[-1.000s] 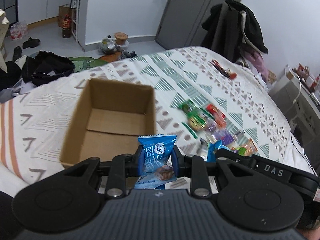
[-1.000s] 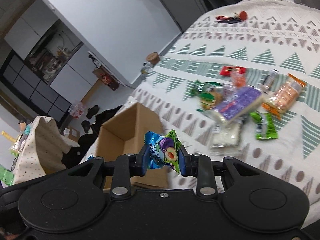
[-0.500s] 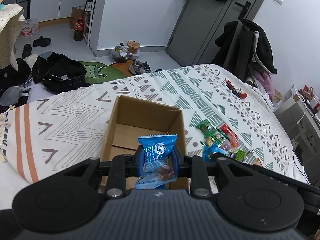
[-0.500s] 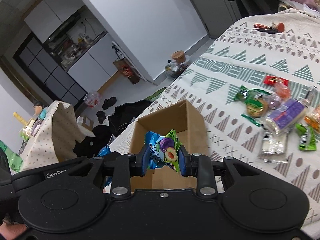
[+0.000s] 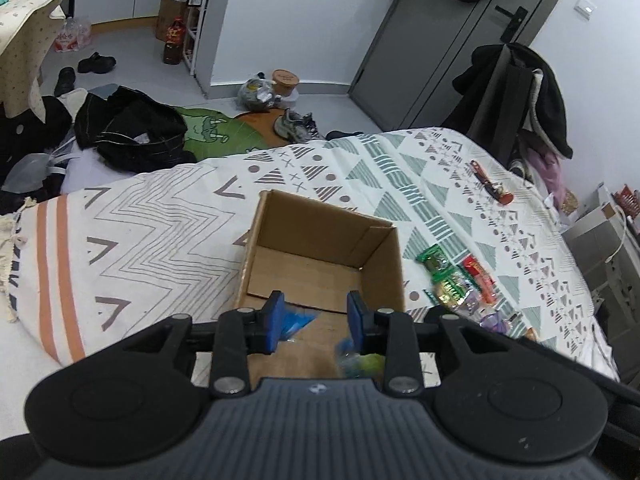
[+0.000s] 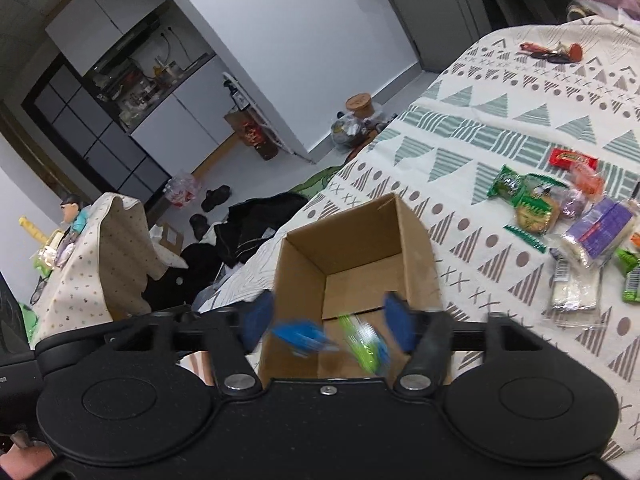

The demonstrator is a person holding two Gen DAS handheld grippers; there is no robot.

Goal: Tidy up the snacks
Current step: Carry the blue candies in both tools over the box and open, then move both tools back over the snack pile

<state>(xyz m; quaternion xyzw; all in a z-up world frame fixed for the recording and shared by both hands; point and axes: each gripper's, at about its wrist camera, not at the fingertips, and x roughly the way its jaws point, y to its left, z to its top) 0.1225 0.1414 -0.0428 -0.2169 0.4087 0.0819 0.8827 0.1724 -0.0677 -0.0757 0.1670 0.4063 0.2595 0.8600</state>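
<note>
An open cardboard box (image 5: 320, 248) (image 6: 360, 240) sits on the patterned bedspread. My left gripper (image 5: 316, 316) hangs open above the box's near edge; a blue snack packet (image 5: 294, 320) lies below it inside the box. A blurred green and blue packet (image 5: 356, 360) shows beside the right finger. My right gripper (image 6: 328, 322) is open over the same box, with the blue packet (image 6: 302, 334) and the green packet (image 6: 366, 342) blurred between its fingers, loose and not gripped. A pile of snacks (image 6: 568, 216) (image 5: 460, 284) lies on the bed to the right of the box.
A red-handled tool (image 5: 490, 186) (image 6: 552, 52) lies far back on the bed. Dark clothes (image 5: 132, 132), shoes and jars litter the floor beyond the bed's edge. A coat-draped chair (image 5: 516, 96) stands at the far right, and a cloth-covered table (image 6: 92, 256) at the left.
Both grippers opened and let go of their packets, which dropped toward the box. Both grippers also rose and drew back, so the box appears smaller and farther.
</note>
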